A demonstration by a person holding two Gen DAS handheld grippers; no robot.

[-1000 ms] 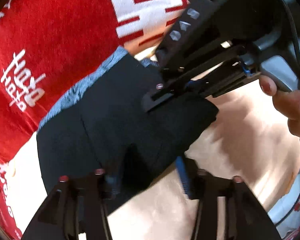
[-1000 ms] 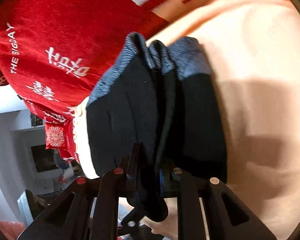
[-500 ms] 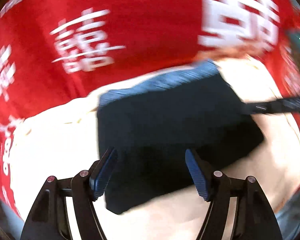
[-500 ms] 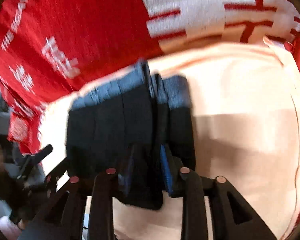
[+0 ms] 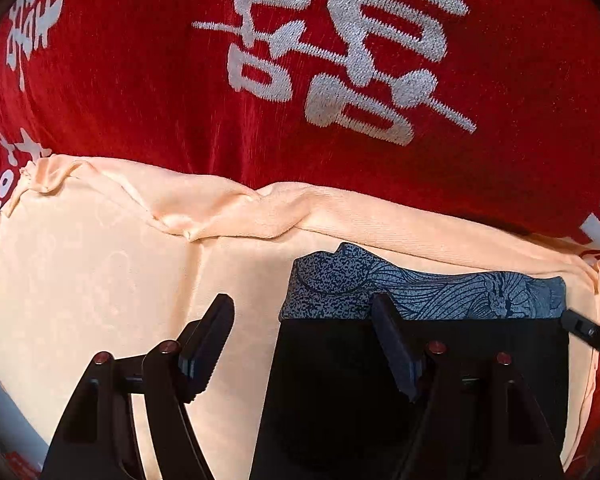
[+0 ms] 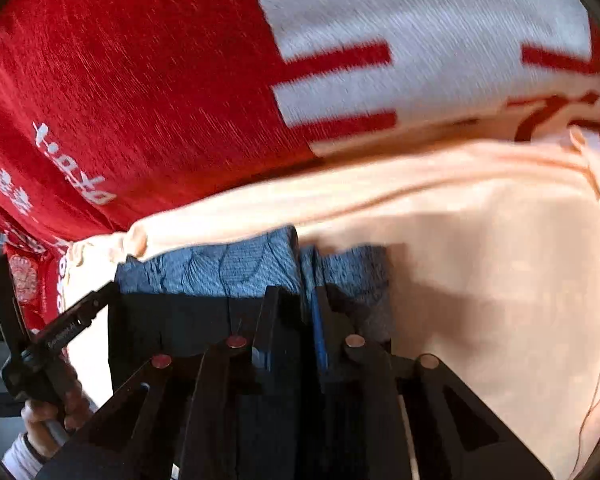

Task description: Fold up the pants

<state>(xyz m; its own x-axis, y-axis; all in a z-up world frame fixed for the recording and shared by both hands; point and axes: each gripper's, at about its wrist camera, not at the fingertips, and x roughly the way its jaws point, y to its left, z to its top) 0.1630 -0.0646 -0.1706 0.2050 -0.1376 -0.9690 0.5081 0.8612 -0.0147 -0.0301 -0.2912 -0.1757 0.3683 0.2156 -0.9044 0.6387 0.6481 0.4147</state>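
While the fold is nearly done, status:
pants: folded dark bundle, grey patterned waistband on the far side, lying on the peach cloth near its right edge, red blanket beyond.
right gripper: clenched on the bundle's edge layers, probably to keep the stack from springing apart.
left gripper: released, jaws spread; one finger over the pants, the other over bare cloth, gripping nothing.
next: likely let go and flatten.
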